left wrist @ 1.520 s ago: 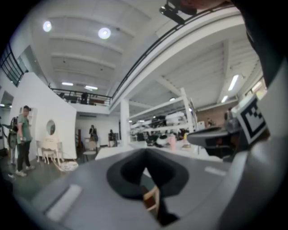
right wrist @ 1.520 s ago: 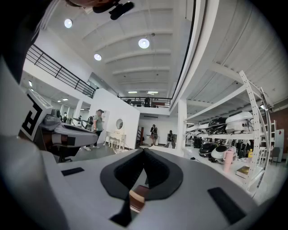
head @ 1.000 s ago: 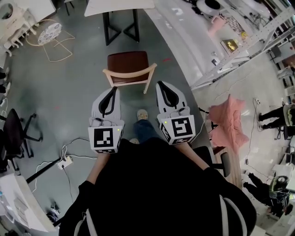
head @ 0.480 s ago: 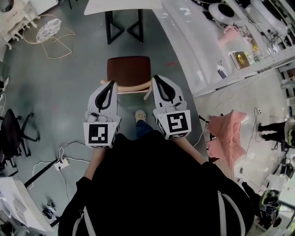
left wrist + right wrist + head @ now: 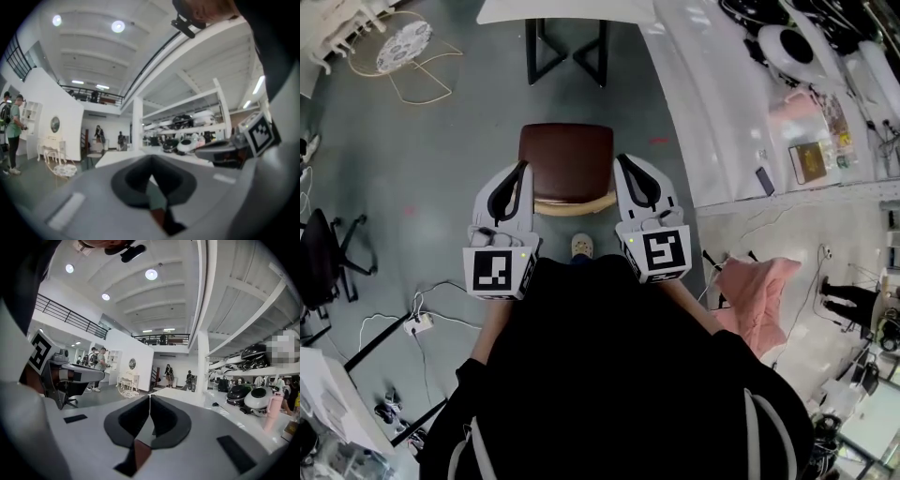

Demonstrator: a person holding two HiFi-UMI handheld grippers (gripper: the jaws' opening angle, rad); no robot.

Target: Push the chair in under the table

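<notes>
the left gripper (image 5: pixel 521 169) has its jaws pressed together and holds nothing; its own view shows only a sliver of brown seat past the slit. the right gripper (image 5: pixel 623 161) is likewise closed and empty. in the head view they lie side by side, pointing to 12 o'clock, the left at the chair's (image 5: pixel 567 159) 9 o'clock side and the right at its 3 o'clock side, over the ends of the curved wooden backrest (image 5: pixel 574 203); whether they touch it i cannot tell. the chair stands at the person's 12 o'clock, backrest nearest them, a shoe (image 5: pixel 582 246) just behind it. at 12 o'clock beyond the chair is the white table (image 5: pixel 572 9) on black legs (image 5: pixel 567 52), with grey floor (image 5: pixel 459 141) between seat and legs. a pink cloth (image 5: pixel 757 300) lies at 4 o'clock.
</notes>
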